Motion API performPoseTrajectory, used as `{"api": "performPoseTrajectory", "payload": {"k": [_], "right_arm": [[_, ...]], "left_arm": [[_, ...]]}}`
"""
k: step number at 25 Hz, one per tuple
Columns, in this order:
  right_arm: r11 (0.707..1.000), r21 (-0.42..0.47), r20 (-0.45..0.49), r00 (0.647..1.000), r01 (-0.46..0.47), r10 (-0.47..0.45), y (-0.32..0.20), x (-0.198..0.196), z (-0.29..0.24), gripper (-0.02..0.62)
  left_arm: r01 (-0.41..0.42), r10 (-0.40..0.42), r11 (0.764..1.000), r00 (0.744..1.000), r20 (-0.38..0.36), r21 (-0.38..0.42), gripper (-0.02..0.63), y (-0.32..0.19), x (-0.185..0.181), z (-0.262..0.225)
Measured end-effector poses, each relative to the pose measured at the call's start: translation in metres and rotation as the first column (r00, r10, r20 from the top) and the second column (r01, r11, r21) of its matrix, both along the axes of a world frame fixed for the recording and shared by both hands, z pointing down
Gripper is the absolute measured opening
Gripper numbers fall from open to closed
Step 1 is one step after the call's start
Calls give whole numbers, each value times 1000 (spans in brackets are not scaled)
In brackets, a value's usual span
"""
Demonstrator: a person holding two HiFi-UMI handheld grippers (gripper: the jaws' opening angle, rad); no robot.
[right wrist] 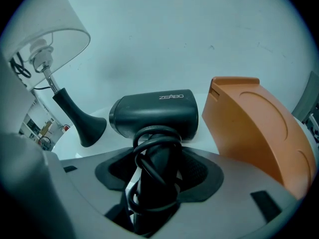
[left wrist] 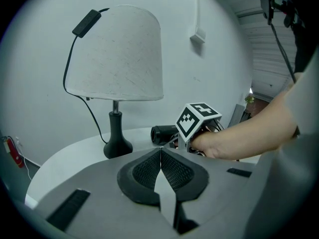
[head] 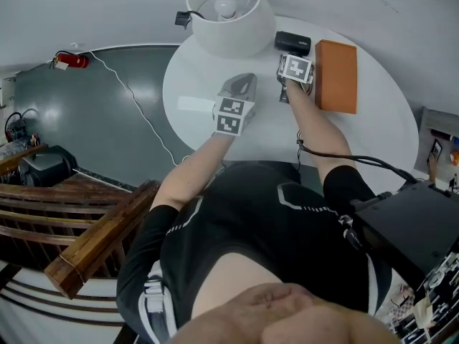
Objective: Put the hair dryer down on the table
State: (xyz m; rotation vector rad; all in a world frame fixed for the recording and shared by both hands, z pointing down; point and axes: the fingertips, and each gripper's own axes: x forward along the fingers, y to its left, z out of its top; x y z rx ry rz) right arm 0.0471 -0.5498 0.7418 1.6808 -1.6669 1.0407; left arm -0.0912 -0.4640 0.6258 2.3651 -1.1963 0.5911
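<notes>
Clamping the cord-wrapped handle of the hair dryer point(right wrist: 154, 114), the right gripper point(right wrist: 155, 176) holds it low over the table point(head: 373, 127), between lamp base point(right wrist: 85, 126) and orange box point(right wrist: 254, 128). Settle the barrel flat before releasing; the left gripper point(left wrist: 160, 169) idles, jaws together, empty.

The hair dryer point(right wrist: 154, 113) sticks out in front of the right tool point(right wrist: 157, 169), with its handle between the jaws. The lamp point(right wrist: 75, 118) stands on the tabletop point(head: 373, 135) to that tool's left. The box point(right wrist: 254, 128) is just to its right. The left tool point(left wrist: 162, 168) is further left, with the lamp ahead of it.
</notes>
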Motion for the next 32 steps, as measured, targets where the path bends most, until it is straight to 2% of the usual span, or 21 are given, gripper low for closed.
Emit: {"api": "performPoseTrajectory", "payload": {"k": [4, 9, 13, 22, 27, 32], "right_arm": [[1000, -3, -1, 1000, -12, 12, -2, 0, 2, 273], [1000, -5, -31, 999, 24, -24, -3, -1, 2, 281], [1000, 6, -48, 999, 20, -20, -3, -2, 6, 286], [999, -9, -55, 997, 48, -49, -1, -10, 5, 287], [999, -18, -75, 996, 50, -51, -1, -3, 10, 334], [999, 1, -77, 996, 55, -54, 1, -1, 6, 353]], "left_arm": [[-4, 4, 1000, 1000, -10, 0, 32, 4, -1, -2], [-3, 3, 1000, 1000, -22, 6, 32, 13, -3, -8], [-30, 31, 999, 999, -12, 29, 32, 27, -5, -13], [-40, 41, 997, 999, -3, 71, 32, 55, -27, -29], [-24, 26, 996, 1000, -16, 87, 32, 61, -40, -39], [-13, 17, 994, 999, -34, 109, 32, 63, -46, -51]]}}
